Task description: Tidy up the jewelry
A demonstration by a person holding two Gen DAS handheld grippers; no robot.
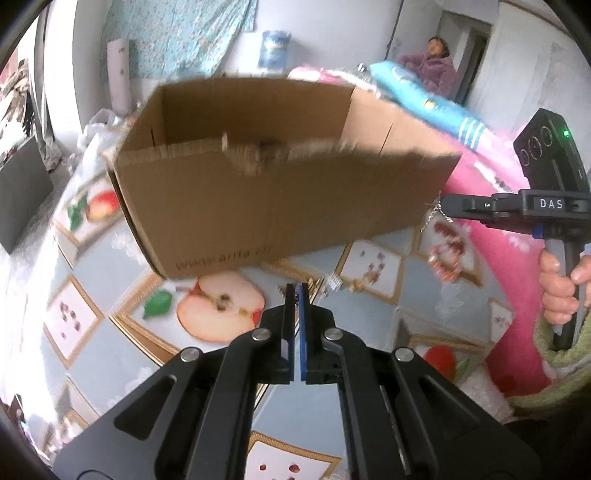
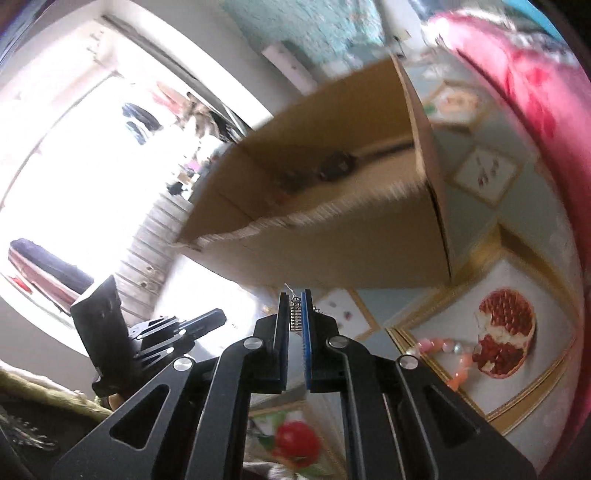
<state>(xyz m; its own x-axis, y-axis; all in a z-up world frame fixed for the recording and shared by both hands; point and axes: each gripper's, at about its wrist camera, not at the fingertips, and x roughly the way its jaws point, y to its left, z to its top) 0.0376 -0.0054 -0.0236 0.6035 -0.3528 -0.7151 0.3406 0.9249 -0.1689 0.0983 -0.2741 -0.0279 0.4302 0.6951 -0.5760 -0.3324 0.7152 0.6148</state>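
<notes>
The right gripper [image 2: 294, 314] pinches a small silver earring [image 2: 295, 318] just short of the cardboard box [image 2: 332, 236]; it could slip onto the fruit-print tablecloth [image 2: 517, 387]. The left gripper [image 1: 296, 295] is clamped on something tiny and dark. A bead bracelet [image 2: 448, 360] lies near the cloth's edge

A fruit-patterned tablecloth [image 1: 92, 325] covers the near surface, printed with apple halves and pomegranates in gold frames. On the far white wall hangs a pale floral cloth [image 1: 177, 33]. A pink blanket [image 1: 491, 236] lies to the right. A person in purple [image 1: 432, 64] sits by a far doorway. A bright window [image 2: 74, 155] glares at left.
</notes>
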